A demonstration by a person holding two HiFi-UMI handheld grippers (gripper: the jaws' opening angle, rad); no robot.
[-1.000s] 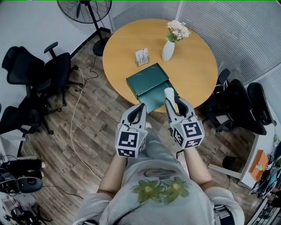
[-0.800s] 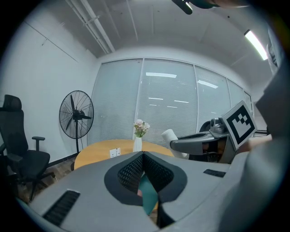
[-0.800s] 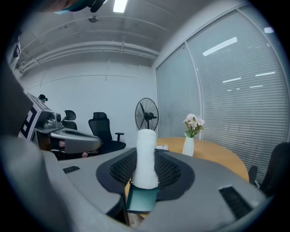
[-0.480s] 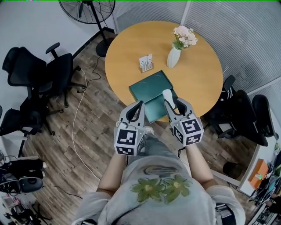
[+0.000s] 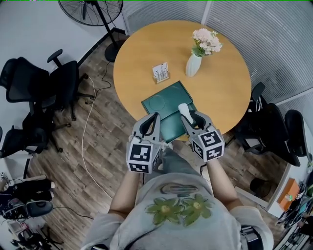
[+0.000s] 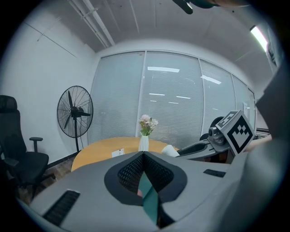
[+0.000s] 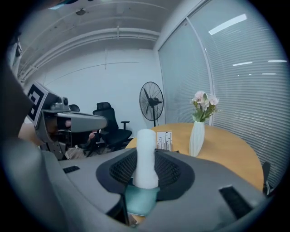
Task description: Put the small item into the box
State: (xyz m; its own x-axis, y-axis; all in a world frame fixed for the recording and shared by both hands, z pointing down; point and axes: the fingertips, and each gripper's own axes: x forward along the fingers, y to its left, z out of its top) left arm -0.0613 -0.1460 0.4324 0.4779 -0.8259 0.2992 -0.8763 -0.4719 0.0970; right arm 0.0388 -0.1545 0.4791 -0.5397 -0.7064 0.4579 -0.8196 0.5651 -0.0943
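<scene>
Right tongs [image 5: 188, 117] advanced over rectangular green box [image 5: 160, 100], gripping smooth white cylinder [image 5: 183, 109]

Round wooden table [image 5: 142, 53], bare over most of its top. White vase [image 5: 193, 66] with pink flowers [image 5: 206, 41] stands upright on it, small card stand [image 5: 160, 72] near the vase. Standing fan [image 5: 83, 10] on the floor beside the table. Black office chairs [image 5: 61, 80] at left, more chairs [image 5: 271, 129] at right. White cable [image 5: 84, 128] trails across the wood floor [image 5: 102, 156]. Slatted blinds [image 5: 279, 34] behind the table.
</scene>
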